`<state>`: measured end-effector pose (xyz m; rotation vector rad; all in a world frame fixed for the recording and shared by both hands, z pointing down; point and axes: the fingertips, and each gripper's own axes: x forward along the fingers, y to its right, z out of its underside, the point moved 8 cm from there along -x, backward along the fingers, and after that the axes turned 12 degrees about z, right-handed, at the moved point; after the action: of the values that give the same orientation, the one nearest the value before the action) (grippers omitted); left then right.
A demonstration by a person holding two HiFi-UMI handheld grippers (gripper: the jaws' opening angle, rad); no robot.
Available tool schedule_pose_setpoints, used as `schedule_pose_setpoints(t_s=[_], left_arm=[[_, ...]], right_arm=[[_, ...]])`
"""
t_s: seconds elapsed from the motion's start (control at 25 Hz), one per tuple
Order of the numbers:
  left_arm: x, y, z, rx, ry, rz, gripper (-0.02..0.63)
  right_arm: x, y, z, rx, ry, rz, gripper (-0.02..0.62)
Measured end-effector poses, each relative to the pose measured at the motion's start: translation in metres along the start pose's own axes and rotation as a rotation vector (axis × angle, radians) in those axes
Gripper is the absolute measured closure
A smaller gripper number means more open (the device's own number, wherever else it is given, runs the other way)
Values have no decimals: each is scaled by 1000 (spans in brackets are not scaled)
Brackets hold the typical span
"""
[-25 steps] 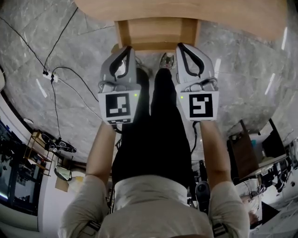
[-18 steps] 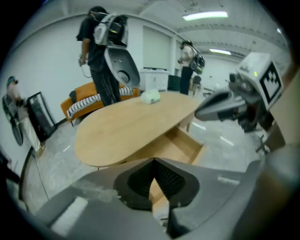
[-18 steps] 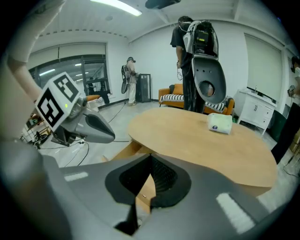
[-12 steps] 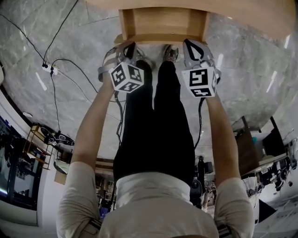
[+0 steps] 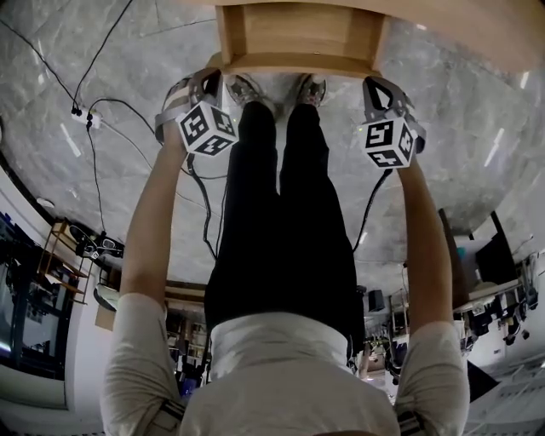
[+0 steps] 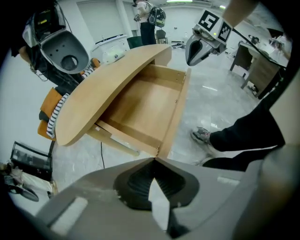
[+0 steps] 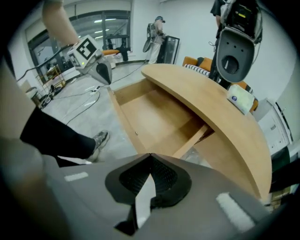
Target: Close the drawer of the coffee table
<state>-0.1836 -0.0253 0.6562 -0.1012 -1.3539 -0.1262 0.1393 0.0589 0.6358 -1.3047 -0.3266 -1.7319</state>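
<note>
Head view: a grey marble floor [image 5: 111, 51] is crossed by cables [image 5: 98, 162]. The light-wood drawer [image 5: 298, 34] is pulled out from the coffee table [image 5: 477, 25], its back cut off by the frame. The left gripper [image 5: 209, 81] and right gripper [image 5: 375, 85] are held by its front corners; contact cannot be told.
Left gripper view: jaws are pressed together, nothing held.
Right gripper view: jaws likewise closed, empty.

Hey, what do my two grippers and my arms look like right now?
The left gripper and the right gripper are smooth grey shells with black ribbed pads. Each carries a cube with black-and-white square markers and trails a black cable. You wear short, light beige sleeves.
</note>
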Motion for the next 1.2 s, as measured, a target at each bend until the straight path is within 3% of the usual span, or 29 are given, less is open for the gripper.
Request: schedule_pose_setpoints(t_s=[0.16, 0.24, 0.28, 0.36, 0.6, 0.76, 0.84, 1.2], left_arm=[[2, 4, 6, 113, -50, -3, 574], [8, 5, 11, 125, -90, 22, 539], [11, 5, 14, 124, -109, 35, 502], [16, 7, 17, 138, -135, 39, 466], [31, 4, 11, 261, -182, -24, 466], [41, 1, 11, 276, -197, -17, 466], [46, 0, 11, 271, -195, -10, 468], [35, 0, 9, 261, -216, 38, 494]], right_arm=[[1, 7, 16, -170, -41, 17, 584], [4, 9, 20, -220, -62, 8, 459], [6, 9, 21, -240, -74, 2, 440], [11, 8, 24, -280, -93, -7, 436], [27, -2, 26, -422, -110, -22, 436], [33, -3, 28, -436, -127, -20, 446], [35, -3, 28, -446, -129, -11, 494], [25, 4, 25, -504, -114, -31, 509]])
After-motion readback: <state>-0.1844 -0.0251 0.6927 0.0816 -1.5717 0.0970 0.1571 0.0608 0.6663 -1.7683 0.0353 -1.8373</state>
